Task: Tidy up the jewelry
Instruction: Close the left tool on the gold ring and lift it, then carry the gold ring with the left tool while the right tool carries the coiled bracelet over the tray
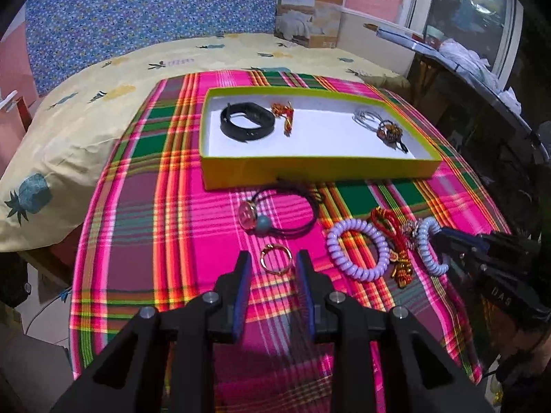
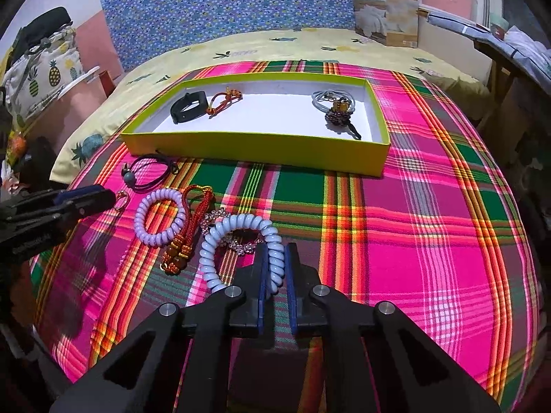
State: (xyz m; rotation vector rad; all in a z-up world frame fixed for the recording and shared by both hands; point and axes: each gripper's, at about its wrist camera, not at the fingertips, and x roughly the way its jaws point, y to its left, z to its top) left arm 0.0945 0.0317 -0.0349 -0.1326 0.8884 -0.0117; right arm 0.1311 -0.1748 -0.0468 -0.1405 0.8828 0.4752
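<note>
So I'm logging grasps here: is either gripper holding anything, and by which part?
The right gripper pinches the pale blue coil bracelet by its near loop. The left gripper is open around the gold ring, holding nothing.

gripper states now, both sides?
Left gripper: open, fingers either side of the gold ring, not gripping.
Right gripper: shut on the coil band.

Tray (image 1: pixel 320 168) sits at back of cloth (image 1: pixel 144 241) w/ watch band (image 1: pixel 246 122) inside at left; ring (image 1: pixel 275 258), coil bracelets (image 1: pixel 358 251) lie in front.
</note>
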